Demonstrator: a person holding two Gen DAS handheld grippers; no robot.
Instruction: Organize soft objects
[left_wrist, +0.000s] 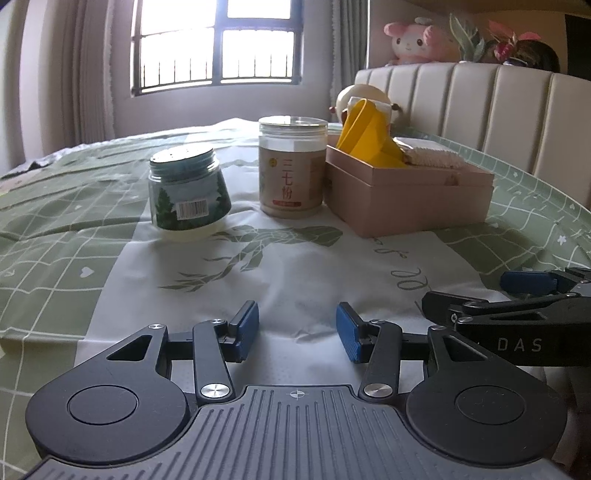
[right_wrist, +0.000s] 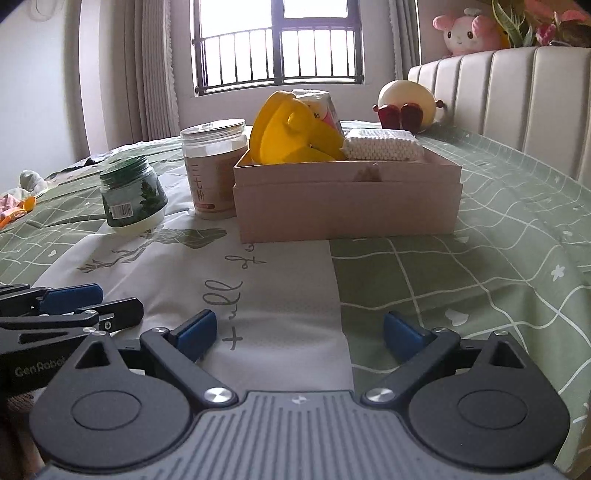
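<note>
- We hold two grippers low over a green checked bedspread (left_wrist: 66, 236), side by side at the near edge, both pointing toward the far headboard.
- Our left gripper (left_wrist: 297, 332) is released: blue pads apart, only cloth between them.
- Our right gripper (right_wrist: 299, 332) is spread even wider and also empty.
- The soft things already gathered sit in a pink cardboard box (right_wrist: 347, 206) ahead of us: a yellow soft toy (right_wrist: 291, 136) at its left end, a pack of cotton swabs (right_wrist: 382, 146) at its right.
- The box lies straight ahead of our right gripper and ahead and to the right of our left, its long side across our line of reach.
- We judge the right hand the nearer to it.
- Left of the box stand a clear jar (left_wrist: 291, 166) and a green jar (left_wrist: 186, 195), nearer our left hand.
- A round cream plush (right_wrist: 406, 101) lies far right, beyond the box, apart from it.
</note>
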